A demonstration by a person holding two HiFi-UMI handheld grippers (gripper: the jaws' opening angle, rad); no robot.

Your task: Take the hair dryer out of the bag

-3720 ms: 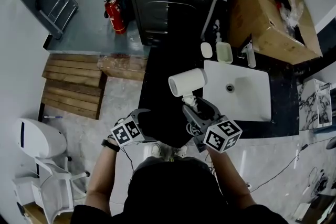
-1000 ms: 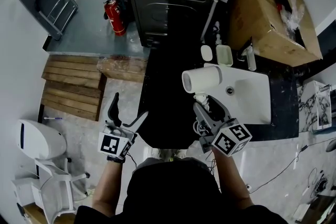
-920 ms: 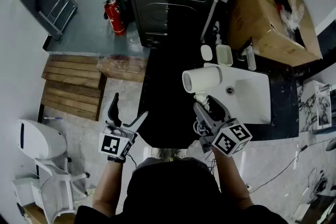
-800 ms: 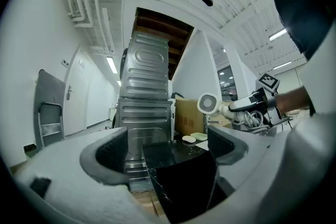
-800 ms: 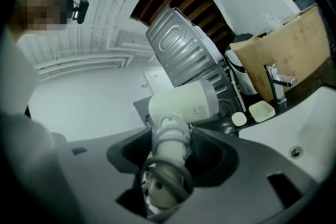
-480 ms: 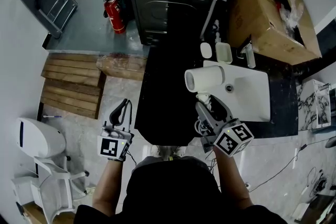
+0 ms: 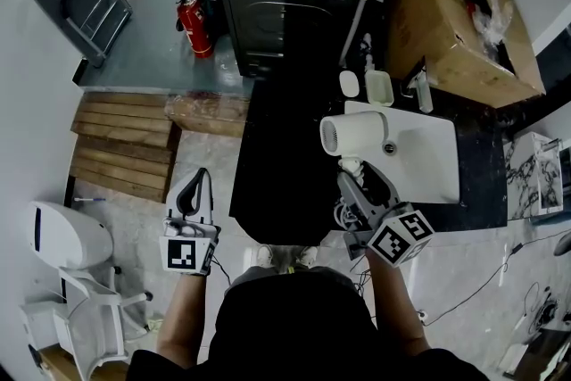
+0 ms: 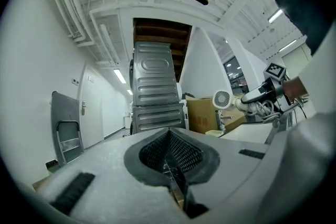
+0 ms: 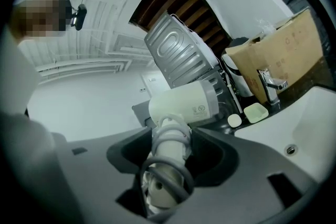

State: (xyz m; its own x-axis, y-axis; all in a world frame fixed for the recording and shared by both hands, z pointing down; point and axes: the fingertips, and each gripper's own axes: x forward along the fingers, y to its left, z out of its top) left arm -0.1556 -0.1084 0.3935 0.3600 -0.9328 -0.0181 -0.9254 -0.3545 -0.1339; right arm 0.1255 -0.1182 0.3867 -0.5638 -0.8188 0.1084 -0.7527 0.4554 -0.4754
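The left gripper [image 7: 202,176], jaws spread wide before, has just closed them, empty.

I see my right gripper [image 9: 170,153] clamped on the handle of the white hair dryer [image 9: 185,104], its cord [image 9: 167,182] looped round that handle and its barrel lying crosswise above, with a white sink [image 9: 302,122], a faucet [image 9: 269,85] and a cardboard box [image 9: 286,55] to the right.

The left gripper [image 7: 202,178] and right gripper [image 7: 351,176] are grey, each with a cube [image 7: 181,252] of black-and-white markers behind the jaws and dark mesh pads [image 8: 181,150] inside them. The person wears a black, apparently short-sleeved top [image 7: 294,326].
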